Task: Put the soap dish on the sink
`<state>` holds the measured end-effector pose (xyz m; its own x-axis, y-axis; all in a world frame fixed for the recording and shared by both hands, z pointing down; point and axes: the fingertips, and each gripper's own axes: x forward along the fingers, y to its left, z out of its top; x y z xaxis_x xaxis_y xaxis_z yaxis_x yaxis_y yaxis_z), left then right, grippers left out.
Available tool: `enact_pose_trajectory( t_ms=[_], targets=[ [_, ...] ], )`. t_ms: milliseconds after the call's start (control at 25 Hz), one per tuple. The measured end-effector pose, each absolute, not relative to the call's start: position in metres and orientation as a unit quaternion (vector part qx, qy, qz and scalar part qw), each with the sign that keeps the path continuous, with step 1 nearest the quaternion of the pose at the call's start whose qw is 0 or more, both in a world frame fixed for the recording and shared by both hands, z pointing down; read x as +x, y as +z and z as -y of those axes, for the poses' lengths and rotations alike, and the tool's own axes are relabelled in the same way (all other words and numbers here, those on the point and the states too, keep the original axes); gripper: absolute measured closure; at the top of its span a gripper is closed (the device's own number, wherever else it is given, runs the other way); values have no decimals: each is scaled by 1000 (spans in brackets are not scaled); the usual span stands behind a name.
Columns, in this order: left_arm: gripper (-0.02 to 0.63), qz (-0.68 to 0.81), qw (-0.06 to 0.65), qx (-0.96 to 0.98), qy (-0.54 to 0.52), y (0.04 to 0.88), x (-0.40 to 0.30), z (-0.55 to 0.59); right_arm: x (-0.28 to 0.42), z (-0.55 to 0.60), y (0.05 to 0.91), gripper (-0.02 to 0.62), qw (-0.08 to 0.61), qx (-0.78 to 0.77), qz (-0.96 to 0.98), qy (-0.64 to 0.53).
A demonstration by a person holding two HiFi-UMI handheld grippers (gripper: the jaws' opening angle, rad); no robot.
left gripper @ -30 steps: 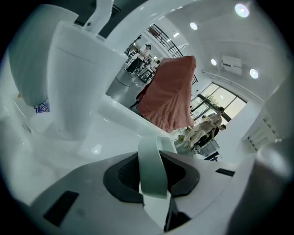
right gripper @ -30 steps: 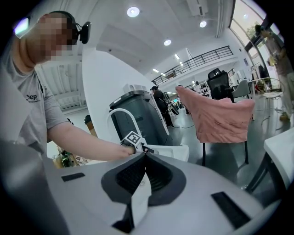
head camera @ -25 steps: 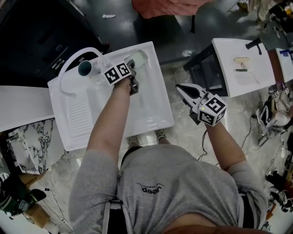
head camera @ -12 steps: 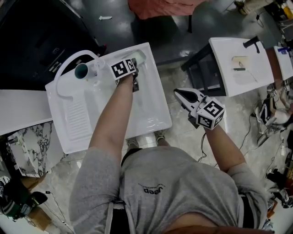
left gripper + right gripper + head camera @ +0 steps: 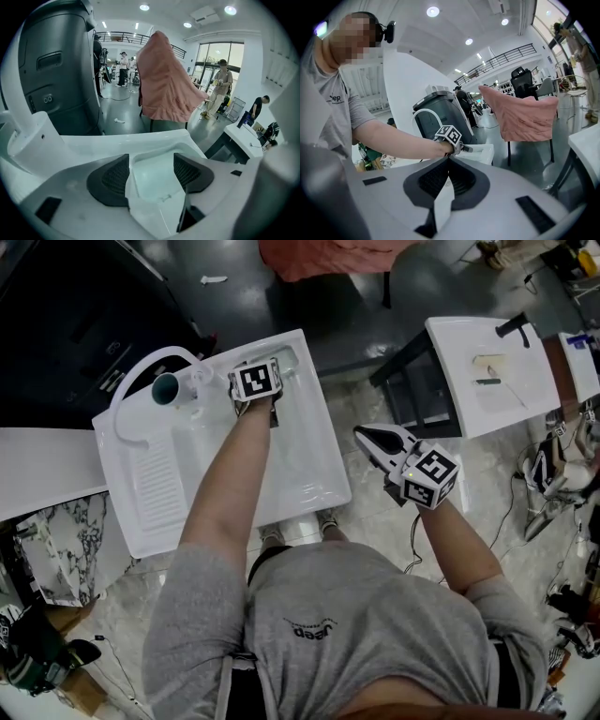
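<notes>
The pale translucent soap dish [image 5: 290, 357] rests on the far right corner of the white sink [image 5: 314, 486]. My left gripper [image 5: 269, 367] is over that corner, mostly hidden under its marker cube. In the left gripper view the soap dish [image 5: 154, 185] lies between the spread black pads [image 5: 112, 180] of the left gripper [image 5: 151, 172]. Those jaws have just been opening and no longer press on it. My right gripper [image 5: 371, 438] hangs in the air to the right of the sink. In the right gripper view the right gripper [image 5: 445, 180] is shut and holds nothing.
A white hose loop [image 5: 141, 371] and a dark round opening [image 5: 169, 386] sit at the sink's far left, beside a ribbed washboard [image 5: 161, 474]. A second white basin [image 5: 487, 381] stands at the right. A chair draped in pink cloth [image 5: 164, 84] and a dark grey machine [image 5: 56, 70] stand beyond.
The left gripper has rolled so that its marker cube faces up, and it shifted slightly right over the sink corner. Its jaws have spread apart. The right gripper has stayed put.
</notes>
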<state>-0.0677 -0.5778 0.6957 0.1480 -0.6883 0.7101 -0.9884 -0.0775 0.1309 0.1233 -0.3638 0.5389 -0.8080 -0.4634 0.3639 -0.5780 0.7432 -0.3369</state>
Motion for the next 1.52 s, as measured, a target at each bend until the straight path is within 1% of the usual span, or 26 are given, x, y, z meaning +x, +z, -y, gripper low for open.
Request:
enact_pose_trajectory(
  t_ms=[280, 480, 680, 1040, 1280, 1520],
  targets=[
    [324, 601, 305, 694, 254, 696, -72, 575, 122, 363, 539, 541, 130, 283, 924, 222],
    [324, 586, 321, 707, 231, 683, -61, 567, 120, 362, 532, 541, 127, 281, 926, 217],
    [324, 567, 302, 742, 194, 646, -52, 553, 114, 365, 521, 541, 123, 281, 930, 205],
    [328, 519, 295, 792, 129, 577, -60, 496, 91, 371, 483, 541, 116, 279, 939, 166],
    [395, 478, 254, 835, 95, 532, -83, 432, 71, 372, 459, 541, 116, 271, 944, 146],
    [493, 448, 211, 866, 66, 499, -126, 361, 59, 367, 444, 541, 121, 268, 947, 132]
  ],
)
